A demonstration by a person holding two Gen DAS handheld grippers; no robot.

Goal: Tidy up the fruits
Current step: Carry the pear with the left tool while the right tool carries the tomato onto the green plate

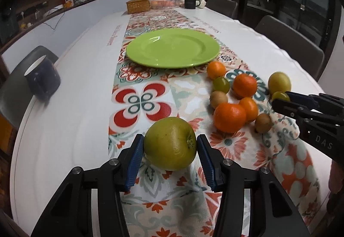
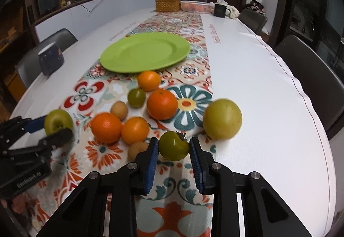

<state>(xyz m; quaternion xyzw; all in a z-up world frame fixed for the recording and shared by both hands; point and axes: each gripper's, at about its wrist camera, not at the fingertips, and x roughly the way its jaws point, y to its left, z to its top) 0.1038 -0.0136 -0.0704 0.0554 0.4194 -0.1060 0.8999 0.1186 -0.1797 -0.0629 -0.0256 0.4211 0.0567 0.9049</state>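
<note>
On the patterned runner [image 1: 150,95], ribbed blue pads [image 1: 135,163] clamp a smooth round green apple [image 1: 169,143].

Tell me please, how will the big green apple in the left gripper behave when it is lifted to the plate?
The green apple looks smooth and round, so it may slip or turn between the left gripper pads, which hold it only at two sides. It probably is firm and rather heavy, filling the jaws. Set on the flat green plate, it could roll toward the low rim.
</note>
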